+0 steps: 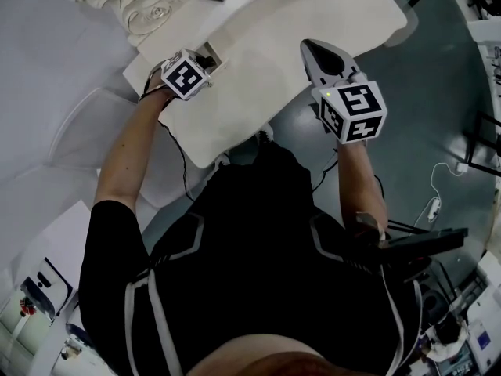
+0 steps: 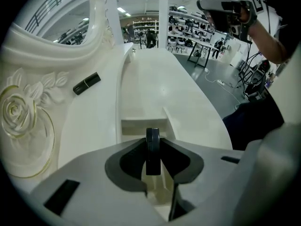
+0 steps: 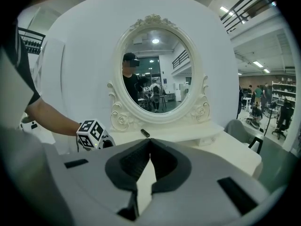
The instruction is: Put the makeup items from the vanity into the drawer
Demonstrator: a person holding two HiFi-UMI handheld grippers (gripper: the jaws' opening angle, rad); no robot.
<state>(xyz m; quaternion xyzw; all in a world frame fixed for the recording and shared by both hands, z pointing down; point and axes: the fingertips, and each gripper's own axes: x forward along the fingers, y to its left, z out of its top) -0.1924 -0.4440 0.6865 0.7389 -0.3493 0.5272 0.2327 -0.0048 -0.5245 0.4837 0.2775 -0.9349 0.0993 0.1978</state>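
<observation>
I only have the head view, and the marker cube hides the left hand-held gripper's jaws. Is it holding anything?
Observer: Yes. Its own view shows the left hand-held gripper clamped on a thin dark disc, edge-on, above the open drawer.
Operator: And the right one, anything between its jaws?
Observer: No. In its own view the right hand-held gripper is shut, pads touching, with nothing held.

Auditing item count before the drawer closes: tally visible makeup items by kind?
Black tube lying on the vanity: 1
Dark flat piece clamped in the left gripper: 1
Total: 2
</observation>
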